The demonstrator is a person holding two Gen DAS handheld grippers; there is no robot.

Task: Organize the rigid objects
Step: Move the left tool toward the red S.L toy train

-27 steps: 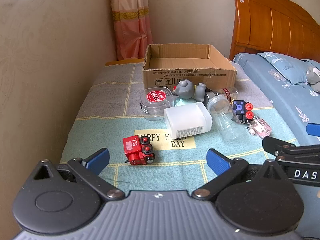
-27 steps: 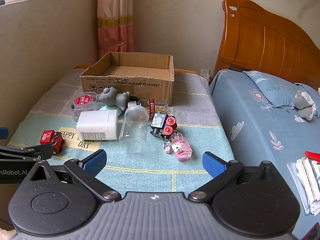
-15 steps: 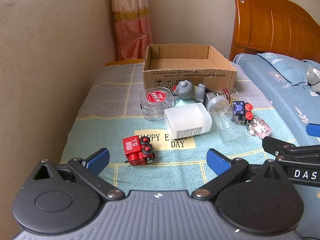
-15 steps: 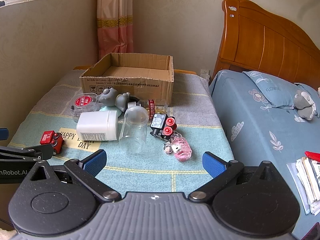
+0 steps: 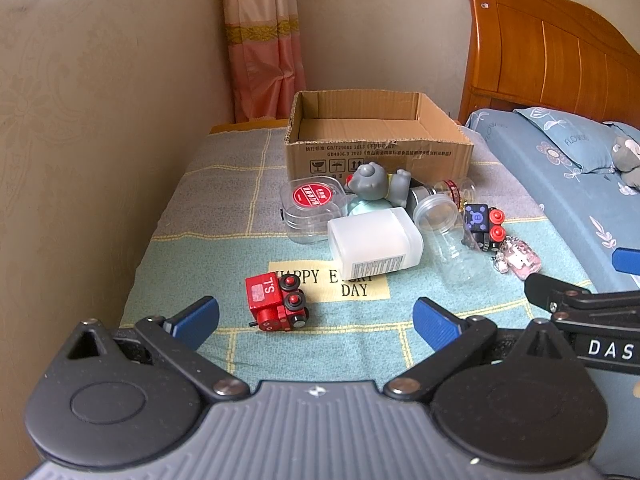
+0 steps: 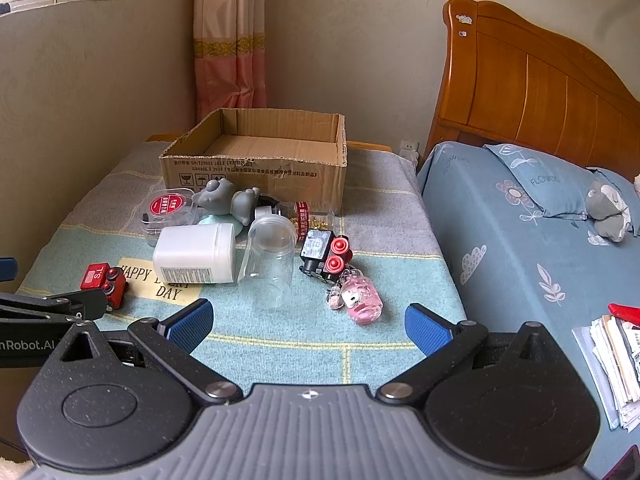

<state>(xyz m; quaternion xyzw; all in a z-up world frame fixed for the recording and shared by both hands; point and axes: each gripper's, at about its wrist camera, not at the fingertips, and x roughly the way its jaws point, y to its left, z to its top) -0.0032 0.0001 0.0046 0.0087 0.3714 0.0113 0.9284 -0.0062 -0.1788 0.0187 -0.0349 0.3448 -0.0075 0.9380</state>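
my left fingers (image 5: 206,316), spread wide like the right fingers (image 6: 190,320), have the red toy train (image 5: 277,300) just ahead between them, box (image 5: 376,140) beyond.

Hidden and cut off around the cardboard box (image 5: 378,148)

In front of the box, the white bottle (image 5: 374,242) covers part of the mat's lettering (image 5: 332,282); the box's printed label is too small to read.
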